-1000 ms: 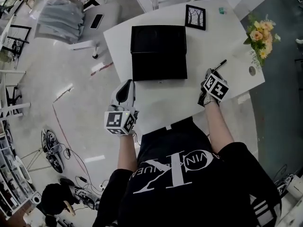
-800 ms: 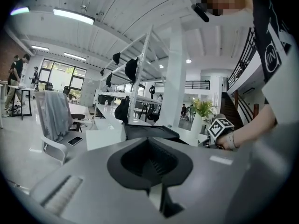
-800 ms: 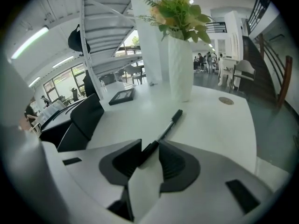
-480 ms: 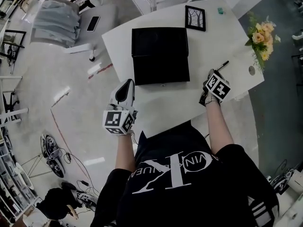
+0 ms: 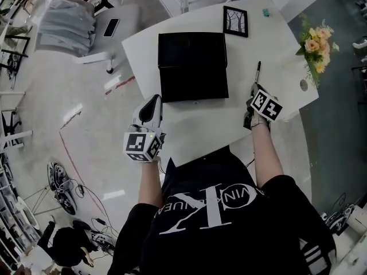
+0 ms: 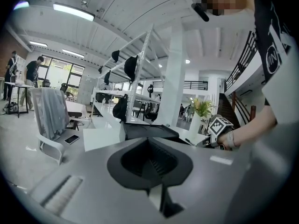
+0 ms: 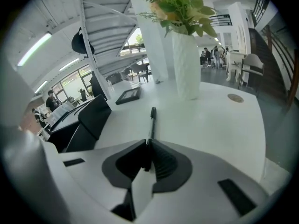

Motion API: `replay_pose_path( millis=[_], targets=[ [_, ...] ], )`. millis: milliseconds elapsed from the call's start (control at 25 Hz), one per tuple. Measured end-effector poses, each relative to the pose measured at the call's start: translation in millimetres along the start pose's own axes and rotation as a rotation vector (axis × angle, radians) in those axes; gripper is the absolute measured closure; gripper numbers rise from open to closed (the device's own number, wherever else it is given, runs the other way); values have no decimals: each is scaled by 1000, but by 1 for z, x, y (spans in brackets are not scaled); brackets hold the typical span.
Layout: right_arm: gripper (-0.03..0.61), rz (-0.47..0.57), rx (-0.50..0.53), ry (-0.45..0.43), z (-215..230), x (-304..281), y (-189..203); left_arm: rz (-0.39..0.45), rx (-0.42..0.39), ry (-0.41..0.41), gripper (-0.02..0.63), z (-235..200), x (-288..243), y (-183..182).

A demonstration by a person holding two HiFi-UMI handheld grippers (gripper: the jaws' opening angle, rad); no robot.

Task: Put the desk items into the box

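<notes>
A black box [image 5: 192,66] with its lid shut sits mid-table, also seen in the right gripper view as the black box [image 7: 88,118]. My right gripper [image 5: 256,89] is shut on the near end of a black pen [image 5: 258,72], which points away toward the table's far side. In the right gripper view, the right gripper [image 7: 146,161] has its jaws pinching the pen [image 7: 151,122]. A black picture frame [image 5: 236,20] lies flat behind the box. My left gripper [image 5: 151,107] hovers off the table's left edge, shut and holding nothing; its jaws [image 6: 152,161] face the box [image 6: 149,132].
A white vase of flowers [image 5: 313,43] stands at the table's right edge, near a round cable hole [image 5: 304,85]. A small teal item [image 5: 268,13] lies at the far corner. A chair with a grey jacket [image 5: 69,22] and a phone [image 5: 110,26] stand to the left.
The pen has swung from pointing far-right to pointing straight away, with the right gripper on its near end. The left gripper has barely moved.
</notes>
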State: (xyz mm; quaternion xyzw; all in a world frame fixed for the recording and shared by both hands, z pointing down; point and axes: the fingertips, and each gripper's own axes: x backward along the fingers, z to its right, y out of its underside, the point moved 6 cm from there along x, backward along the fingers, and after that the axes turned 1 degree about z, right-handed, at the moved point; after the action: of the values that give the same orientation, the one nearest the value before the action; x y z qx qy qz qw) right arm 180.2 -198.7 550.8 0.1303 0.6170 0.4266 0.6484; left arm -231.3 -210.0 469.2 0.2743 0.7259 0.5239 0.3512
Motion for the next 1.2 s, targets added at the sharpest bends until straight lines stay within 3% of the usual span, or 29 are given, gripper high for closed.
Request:
replay_pose_path(
  millis=[520, 1200],
  targets=[
    [529, 68, 80, -179, -31, 13, -24, 10, 4, -32, 603, 4, 3, 0],
    [529, 170, 483, -560, -129, 37, -69, 50, -1, -121, 603, -9, 5, -12]
  ],
)
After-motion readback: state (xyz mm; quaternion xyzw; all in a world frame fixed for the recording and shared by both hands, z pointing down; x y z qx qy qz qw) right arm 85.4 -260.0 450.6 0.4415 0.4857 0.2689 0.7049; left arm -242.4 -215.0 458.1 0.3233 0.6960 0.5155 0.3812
